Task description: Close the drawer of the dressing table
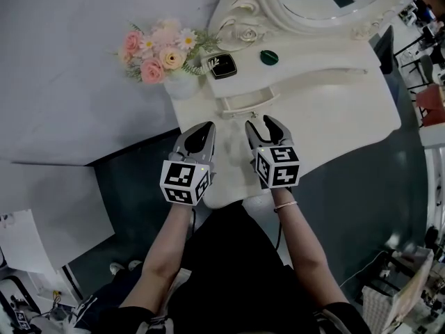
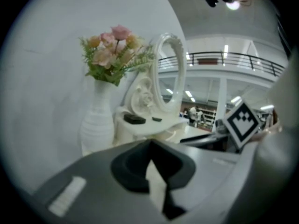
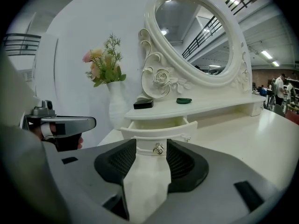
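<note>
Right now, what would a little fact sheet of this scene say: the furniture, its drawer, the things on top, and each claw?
Furniture: cream-white carved dressing table with oval mirror
Drawer: small cream drawer, pulled out
On top: white vase of pink flowers, black square box, green round dish
Left claw: shut, empty
Right claw: open, empty, aimed at the drawer's metal knob

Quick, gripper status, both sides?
Left gripper: closed, holding nothing.
Right gripper: open, holding nothing; the drawer knob shows in the gap between its jaws.
</note>
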{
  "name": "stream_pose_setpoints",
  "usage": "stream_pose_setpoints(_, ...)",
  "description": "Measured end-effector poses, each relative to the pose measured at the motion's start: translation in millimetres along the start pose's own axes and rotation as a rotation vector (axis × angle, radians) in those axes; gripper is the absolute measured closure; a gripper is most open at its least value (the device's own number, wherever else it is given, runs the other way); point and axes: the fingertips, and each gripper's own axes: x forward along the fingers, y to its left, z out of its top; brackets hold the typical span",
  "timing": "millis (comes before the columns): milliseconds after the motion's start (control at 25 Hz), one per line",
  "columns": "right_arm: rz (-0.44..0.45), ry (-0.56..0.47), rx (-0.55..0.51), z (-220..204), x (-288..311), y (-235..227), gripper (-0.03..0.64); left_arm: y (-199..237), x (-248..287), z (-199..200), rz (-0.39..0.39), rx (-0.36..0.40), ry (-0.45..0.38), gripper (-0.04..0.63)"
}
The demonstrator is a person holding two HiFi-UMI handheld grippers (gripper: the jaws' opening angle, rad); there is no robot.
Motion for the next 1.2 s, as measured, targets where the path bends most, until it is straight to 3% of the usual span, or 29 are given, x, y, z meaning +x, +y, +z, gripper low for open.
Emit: stream_pose_setpoints(1200,0.003,0.046,-0.056,0.9,45.5,-9.2,0.436,11.9,24.9,-8.9,0.021,-0.03,0.026,0.591)
